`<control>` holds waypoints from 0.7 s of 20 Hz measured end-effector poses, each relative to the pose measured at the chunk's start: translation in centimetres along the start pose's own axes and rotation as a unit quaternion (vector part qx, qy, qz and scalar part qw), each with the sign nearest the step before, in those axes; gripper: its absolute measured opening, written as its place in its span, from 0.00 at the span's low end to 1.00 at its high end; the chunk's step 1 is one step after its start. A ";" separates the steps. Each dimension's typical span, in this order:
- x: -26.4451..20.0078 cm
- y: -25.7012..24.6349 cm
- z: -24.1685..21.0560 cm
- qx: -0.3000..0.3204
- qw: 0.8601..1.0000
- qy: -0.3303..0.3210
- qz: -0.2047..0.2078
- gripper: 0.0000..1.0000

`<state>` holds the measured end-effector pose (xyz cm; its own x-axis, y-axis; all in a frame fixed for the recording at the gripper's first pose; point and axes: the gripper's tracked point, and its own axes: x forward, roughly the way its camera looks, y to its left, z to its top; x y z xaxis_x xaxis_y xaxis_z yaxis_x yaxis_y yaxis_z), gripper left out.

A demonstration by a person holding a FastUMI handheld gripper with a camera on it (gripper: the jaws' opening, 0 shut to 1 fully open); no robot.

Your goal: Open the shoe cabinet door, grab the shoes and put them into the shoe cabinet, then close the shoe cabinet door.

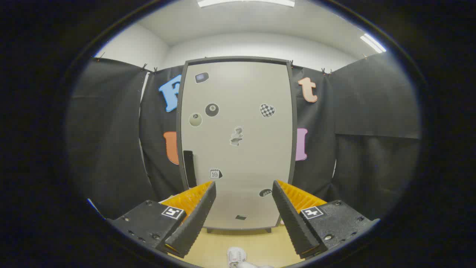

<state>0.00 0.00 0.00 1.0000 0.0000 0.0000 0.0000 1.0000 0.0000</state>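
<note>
The shoe cabinet (238, 111) stands upright straight ahead, beyond the fingers. Its pale door is shut and carries several stickers, with a dark handle (189, 167) near its left edge. My gripper (243, 193) is open, with nothing between its fingers, and is some way short of the door. A white shoe (238, 257) lies on the floor low down between the fingers, close to me; only part of it shows.
Black cloth walls close in the booth on both sides and behind the cabinet. The wooden floor (256, 242) runs from the cabinet's short feet toward me. Ceiling lights glow overhead.
</note>
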 end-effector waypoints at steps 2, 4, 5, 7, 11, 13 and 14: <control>0.0 0.4 -0.1 0.000 1.000 -0.001 0.002 0.99; 0.0 0.7 0.1 0.000 1.000 -0.003 0.001 0.99; 0.0 0.6 0.0 0.000 1.000 -0.003 -0.001 0.99; 0.1 0.8 0.1 0.006 1.000 -0.002 -0.003 0.99; 0.4 1.1 -0.2 0.006 1.000 0.003 -0.003 0.99; 0.7 1.5 -0.4 0.006 1.000 0.005 0.000 0.99; 1.1 1.9 -0.5 0.005 1.000 0.006 0.003 0.99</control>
<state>1.08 1.95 -0.54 0.9999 0.0056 -0.0115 -0.0054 0.9999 0.0106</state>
